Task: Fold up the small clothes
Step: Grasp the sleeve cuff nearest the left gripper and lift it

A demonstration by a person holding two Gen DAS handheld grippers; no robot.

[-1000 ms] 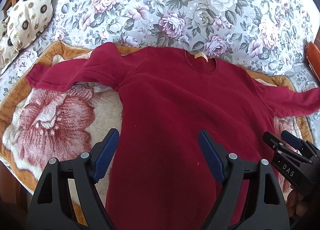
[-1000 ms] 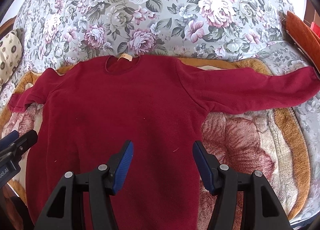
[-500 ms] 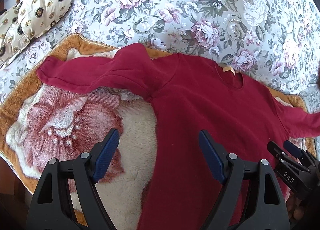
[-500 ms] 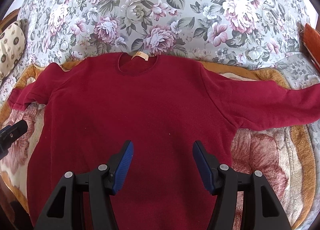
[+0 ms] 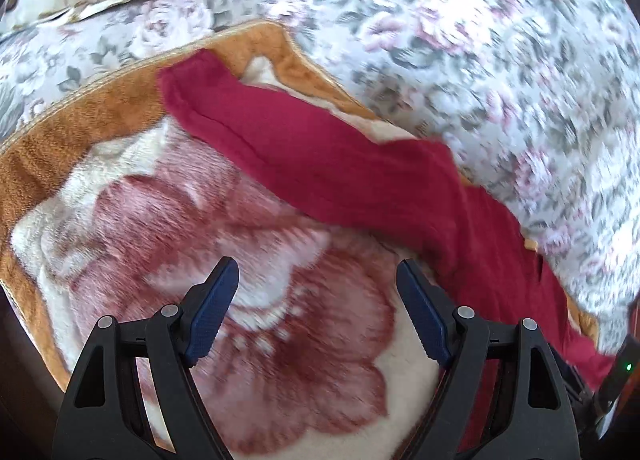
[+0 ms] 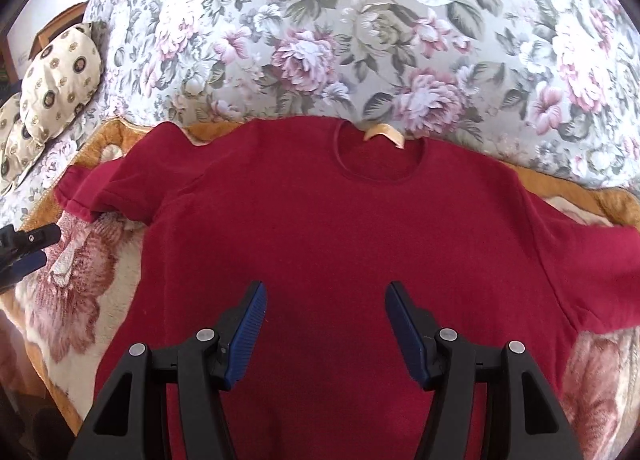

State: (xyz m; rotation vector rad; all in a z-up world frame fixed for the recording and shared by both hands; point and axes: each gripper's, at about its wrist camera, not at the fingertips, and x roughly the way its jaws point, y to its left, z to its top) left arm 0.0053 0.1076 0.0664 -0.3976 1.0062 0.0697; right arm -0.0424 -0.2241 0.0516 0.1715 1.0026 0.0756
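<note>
A dark red long-sleeved sweater (image 6: 352,244) lies flat, front up, on a plush blanket with its neck away from me. Its left sleeve (image 5: 304,155) stretches out across the blanket in the left wrist view. My left gripper (image 5: 318,284) is open above the blanket, short of that sleeve, holding nothing. The left gripper (image 6: 28,248) also shows at the left edge of the right wrist view. My right gripper (image 6: 324,308) hovers open over the sweater's chest, nothing between its fingers. The sweater's hem is hidden below both views.
The blanket (image 5: 224,300) has a cream and pink flower print with an orange border (image 5: 60,135). It lies on a floral bedspread (image 6: 360,19). A cream pillow with dark medallions (image 6: 56,71) sits at the far left.
My left gripper has swung left off the sweater's body toward the left sleeve, its view now blurred. My right gripper has shifted left and is centred on the chest. Both stay open.
</note>
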